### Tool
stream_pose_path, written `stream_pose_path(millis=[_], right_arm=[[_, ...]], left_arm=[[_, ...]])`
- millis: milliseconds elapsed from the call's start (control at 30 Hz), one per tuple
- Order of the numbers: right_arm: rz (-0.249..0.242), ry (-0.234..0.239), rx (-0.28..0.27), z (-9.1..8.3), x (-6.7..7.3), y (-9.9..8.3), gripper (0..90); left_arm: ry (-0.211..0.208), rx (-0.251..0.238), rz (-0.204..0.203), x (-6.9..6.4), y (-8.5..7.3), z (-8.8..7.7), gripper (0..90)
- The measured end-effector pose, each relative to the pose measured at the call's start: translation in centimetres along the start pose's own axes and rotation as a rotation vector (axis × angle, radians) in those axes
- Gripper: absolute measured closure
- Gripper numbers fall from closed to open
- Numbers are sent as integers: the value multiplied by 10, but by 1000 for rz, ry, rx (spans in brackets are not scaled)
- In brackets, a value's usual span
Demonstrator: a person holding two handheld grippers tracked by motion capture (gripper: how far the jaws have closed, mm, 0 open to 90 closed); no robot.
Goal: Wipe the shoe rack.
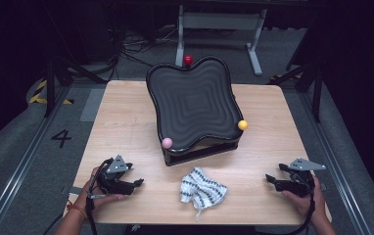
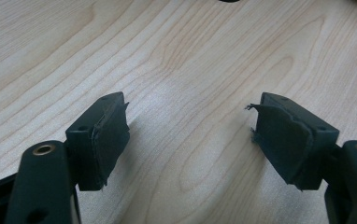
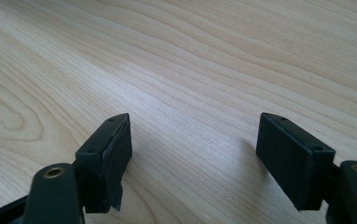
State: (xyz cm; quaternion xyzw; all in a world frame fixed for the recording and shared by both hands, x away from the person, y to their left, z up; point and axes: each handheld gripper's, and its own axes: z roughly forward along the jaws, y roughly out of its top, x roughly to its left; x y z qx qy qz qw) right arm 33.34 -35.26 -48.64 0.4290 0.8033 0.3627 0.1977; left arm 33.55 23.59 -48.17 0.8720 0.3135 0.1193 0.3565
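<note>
Resting on the wooden counter [image 1: 126, 122], the left claw [image 1: 135, 185] and right claw [image 1: 271, 180] both stand spread wide with nothing between their jaws. A crumpled white cloth [image 1: 202, 190] with dark dots lies between them at the near edge, touching neither. Behind it sits a wavy black tray [image 1: 195, 103], seemingly tilted, with pink [image 1: 167, 143], yellow [image 1: 243, 125] and red [image 1: 188, 59] balls at its rim.
</note>
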Motion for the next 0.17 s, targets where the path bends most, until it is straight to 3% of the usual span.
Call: stream_pose_path(millis=[167], right_arm=[[6, -12, 1, 0, 0, 0, 242]], left_arm=[[4, 0, -1, 0, 0, 0, 254]])
